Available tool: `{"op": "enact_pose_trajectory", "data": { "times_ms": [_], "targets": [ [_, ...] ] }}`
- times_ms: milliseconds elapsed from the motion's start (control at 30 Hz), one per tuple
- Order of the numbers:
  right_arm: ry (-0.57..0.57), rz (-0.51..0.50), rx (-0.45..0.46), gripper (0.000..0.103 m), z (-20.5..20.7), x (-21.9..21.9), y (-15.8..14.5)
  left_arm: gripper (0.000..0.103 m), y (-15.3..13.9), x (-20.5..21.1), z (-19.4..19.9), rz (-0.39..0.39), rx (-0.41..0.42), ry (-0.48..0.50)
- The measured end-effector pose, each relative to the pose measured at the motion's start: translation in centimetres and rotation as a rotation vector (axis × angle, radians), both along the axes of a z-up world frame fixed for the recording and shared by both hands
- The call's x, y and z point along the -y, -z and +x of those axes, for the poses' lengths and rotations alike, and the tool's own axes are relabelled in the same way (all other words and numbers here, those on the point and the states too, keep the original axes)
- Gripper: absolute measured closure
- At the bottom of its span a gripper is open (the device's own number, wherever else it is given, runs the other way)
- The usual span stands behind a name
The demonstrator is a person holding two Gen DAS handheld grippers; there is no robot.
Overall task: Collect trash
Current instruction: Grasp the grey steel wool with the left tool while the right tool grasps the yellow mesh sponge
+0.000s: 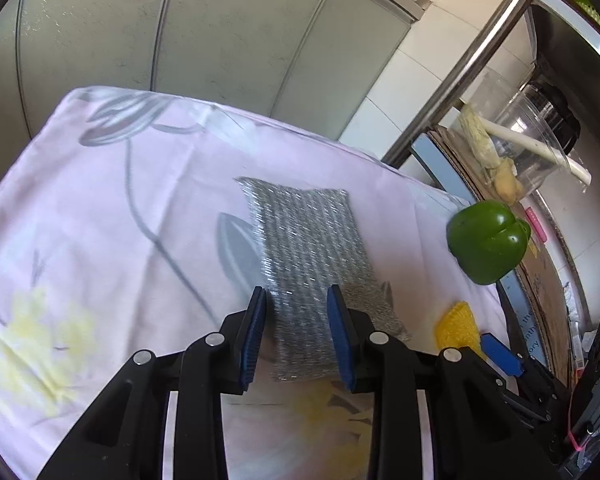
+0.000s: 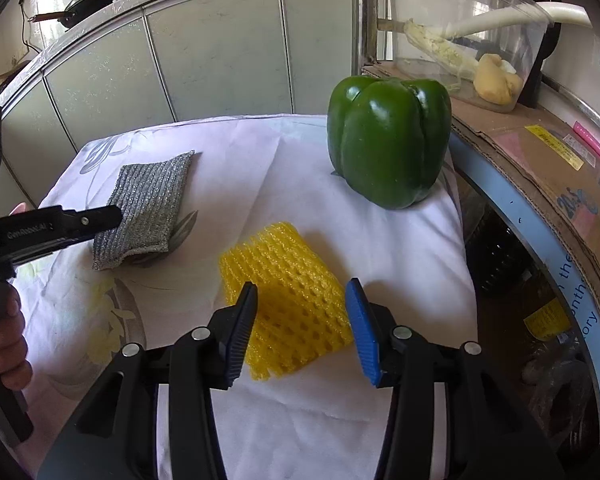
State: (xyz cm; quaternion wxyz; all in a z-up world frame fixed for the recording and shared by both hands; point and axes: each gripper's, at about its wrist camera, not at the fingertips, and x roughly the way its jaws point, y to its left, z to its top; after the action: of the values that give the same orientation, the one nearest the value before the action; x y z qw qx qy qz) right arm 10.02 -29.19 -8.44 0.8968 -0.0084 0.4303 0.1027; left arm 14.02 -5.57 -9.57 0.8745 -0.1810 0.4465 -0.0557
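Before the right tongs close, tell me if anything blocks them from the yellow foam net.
Nothing visible does. The right tongs stand open right over the near end of the yellow foam net, which lies alone on the cloth. The green pepper sits beyond it and the silver scouring pad lies off to its left, both apart.

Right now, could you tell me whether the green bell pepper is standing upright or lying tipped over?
Upright. In the right wrist view the green bell pepper stands tall on the floral cloth, lobes running vertically, blunt end down.
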Motion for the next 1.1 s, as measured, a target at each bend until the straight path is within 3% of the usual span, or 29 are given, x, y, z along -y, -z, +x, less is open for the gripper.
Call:
{"op": "enact_pose_trajectory", "data": {
  "times_ms": [100, 167, 267, 500, 667, 800, 967, 1100],
  "targets": [
    [0.001, -0.001, 0.000, 0.056, 0.0, 0.0, 0.0, 0.082, 0.0, 1.0, 0.1, 0.066, 0.007, -0.002],
    [0.001, -0.002, 0.001, 0.056, 0.0, 0.0, 0.0, 0.093, 0.0, 1.3, 0.3, 0.074, -0.006, -0.001],
    [0.001, 0.005, 0.002, 0.057, 0.0, 0.1, 0.1, 0.098, -0.5, 1.2, -0.2, 0.071, 0.014, -0.002],
    [0.027, 0.026, 0.007, 0.068, -0.1, 0.8, 0.0, 0.098, -4.3, 0.3, -3.0, 0.121, 0.149, 0.001],
    [0.034, 0.055, 0.006, 0.069, -0.1, 1.3, 0.0, 0.098, -7.2, -0.8, -6.2, 0.196, 0.247, -0.008],
    [0.039, 0.071, 0.008, 0.079, -0.2, 1.5, 0.0, 0.098, -8.9, -1.6, -8.5, 0.250, 0.305, -0.021],
    [0.030, 0.091, 0.009, 0.096, -1.0, 1.3, -0.3, 0.098, -10.0, -2.4, -11.0, 0.281, 0.335, -0.027],
    [-0.005, 0.116, 0.047, 0.098, -2.9, 0.2, -2.0, 0.098, -10.4, -2.9, -12.7, 0.298, 0.350, -0.038]
  ]
}}
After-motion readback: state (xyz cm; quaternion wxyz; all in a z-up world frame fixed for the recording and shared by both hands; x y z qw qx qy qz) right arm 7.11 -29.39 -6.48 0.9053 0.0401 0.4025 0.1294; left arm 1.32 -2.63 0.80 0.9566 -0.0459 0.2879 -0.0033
